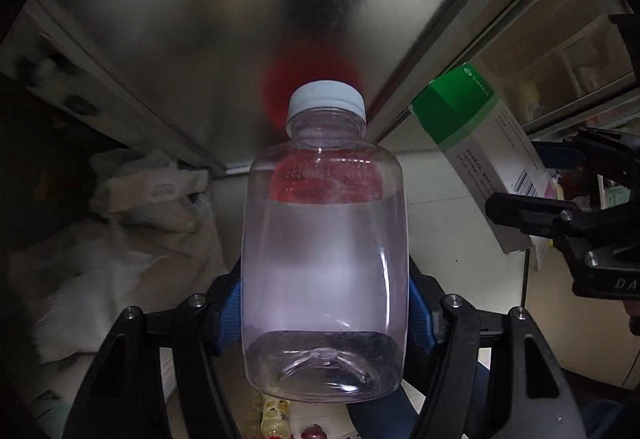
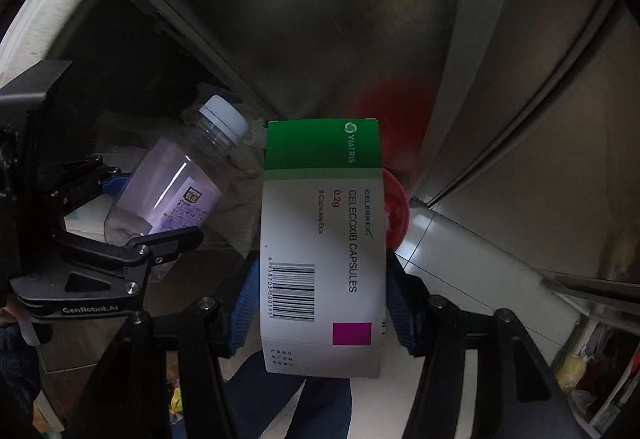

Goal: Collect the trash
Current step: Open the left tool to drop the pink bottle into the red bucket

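Note:
A clear plastic bottle (image 1: pixel 324 239) with a white cap fills the middle of the left wrist view. My left gripper (image 1: pixel 324 315) is shut on it, blue pads (image 1: pixel 230 313) pressing both sides near its base. A white medicine box (image 2: pixel 324 239) with a green end sits in my right gripper (image 2: pixel 320 303), clamped between its blue pads (image 2: pixel 242 303). Each view also shows the other hand: the box (image 1: pixel 476 135) in the right gripper (image 1: pixel 536 183) at the right edge, the bottle (image 2: pixel 176 183) in the left gripper (image 2: pixel 132 207) at the left.
A brushed metal panel (image 1: pixel 200 39) stands ahead of both grippers. A white plastic bag (image 1: pixel 120 239) lies at the lower left on the pale tiled floor (image 1: pixel 444 239). A red round object (image 2: pixel 396 207) shows behind the box. Cluttered shelves (image 2: pixel 592 359) are at the far right.

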